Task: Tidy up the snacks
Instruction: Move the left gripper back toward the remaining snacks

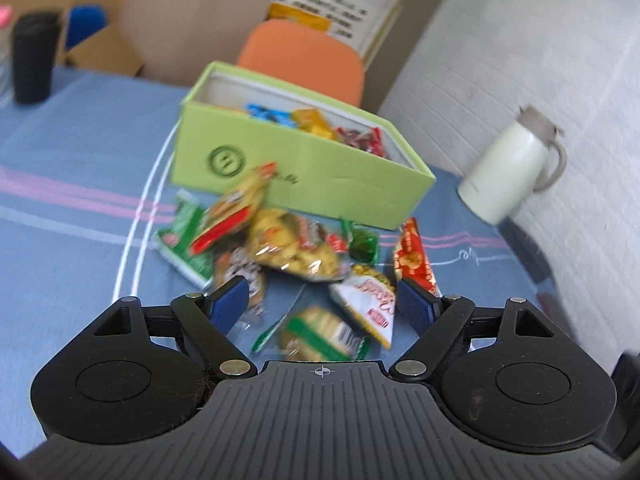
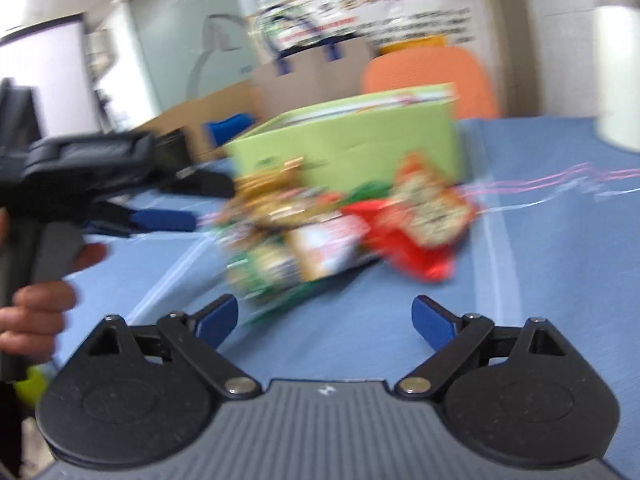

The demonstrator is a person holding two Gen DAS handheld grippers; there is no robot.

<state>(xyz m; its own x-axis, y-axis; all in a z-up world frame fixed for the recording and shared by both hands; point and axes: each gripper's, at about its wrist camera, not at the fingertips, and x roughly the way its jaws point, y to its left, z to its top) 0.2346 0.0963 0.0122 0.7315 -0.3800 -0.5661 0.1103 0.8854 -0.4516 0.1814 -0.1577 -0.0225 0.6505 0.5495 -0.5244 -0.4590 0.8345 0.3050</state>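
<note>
Left gripper wide apart, empty, snack pkts, green box behind

the left gripper is held angled downward, its blue pads spread wide with nothing pressed between them. the right gripper is likewise tilted down and spread, gripping nothing. in the right wrist view, the left hand is seen wrapped around its handle.
</note>
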